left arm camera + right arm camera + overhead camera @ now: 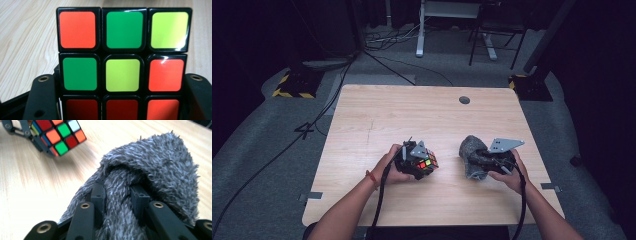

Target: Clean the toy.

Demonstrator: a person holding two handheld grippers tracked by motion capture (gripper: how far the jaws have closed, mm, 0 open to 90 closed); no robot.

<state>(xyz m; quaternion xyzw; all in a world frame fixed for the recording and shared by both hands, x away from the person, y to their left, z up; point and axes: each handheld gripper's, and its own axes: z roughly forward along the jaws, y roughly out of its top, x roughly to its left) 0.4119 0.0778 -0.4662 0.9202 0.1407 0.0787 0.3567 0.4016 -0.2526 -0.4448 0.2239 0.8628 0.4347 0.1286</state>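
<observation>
**Cube and Cloth Clamped, One per Gripper**

The left gripper (416,161) is clamped on the puzzle cube (426,163). In the left gripper view the cube (123,63) sits between the two black jaws, one at each side face, its coloured face turned toward the camera. The right gripper (482,159) is clamped on the grey fuzzy cloth (472,150). In the right gripper view a fold of cloth (155,175) is pinched between the jaws, the rest bulging ahead of the tips. Both grippers are above the wooden table (412,115), well apart.
</observation>
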